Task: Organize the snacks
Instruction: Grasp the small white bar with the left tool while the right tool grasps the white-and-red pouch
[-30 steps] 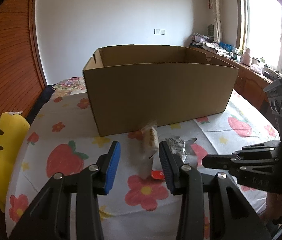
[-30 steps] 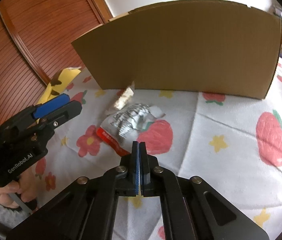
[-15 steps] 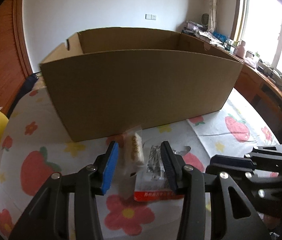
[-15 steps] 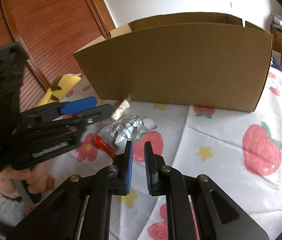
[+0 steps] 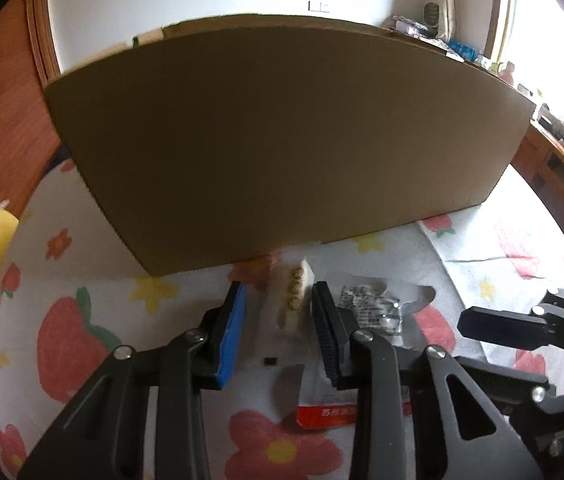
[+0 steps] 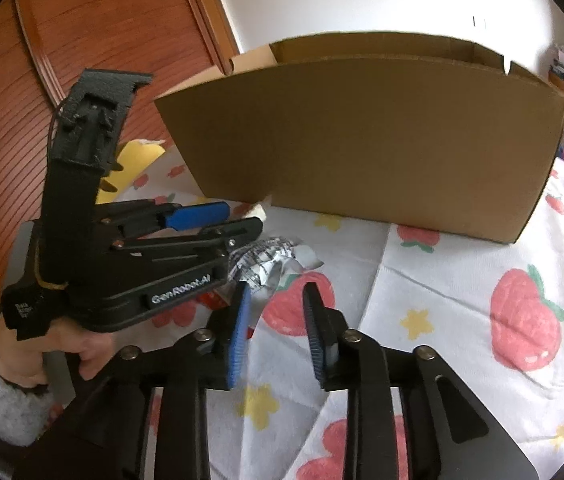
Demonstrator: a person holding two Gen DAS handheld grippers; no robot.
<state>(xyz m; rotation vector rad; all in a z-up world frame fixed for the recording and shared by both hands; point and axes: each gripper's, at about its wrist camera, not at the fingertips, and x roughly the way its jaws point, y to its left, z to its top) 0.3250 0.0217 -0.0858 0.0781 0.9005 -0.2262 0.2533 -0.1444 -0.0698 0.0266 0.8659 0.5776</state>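
Left wrist view puts the clear snack packet [image 5: 296, 294] right between your left tool [image 5: 280, 320]'s fingers, lying on the strawberry-print worktop [image 5: 82, 320] just in front of the cardboard box [image 5: 282, 140]. A second ago that packet sat ahead of the fingertips; you have pushed the left tool forward and down, so its spread fingers now straddle it without clamping. The box wall has grown to fill the view, so you are also much nearer the box.

Just to the right of the clear packet, the silver-and-red snack bag [image 5: 366, 320] lies flat on the worktop, partly under the left tool's right finger.

Your right tool [image 6: 276, 320] was pressed together a second ago; its fingers now stand apart, empty, hovering on the near side of the silver bag [image 6: 270, 264] as seen from the box.

My read: both tools are lined up for a pick, neither has closed, and the box is not yet loaded from this pair.
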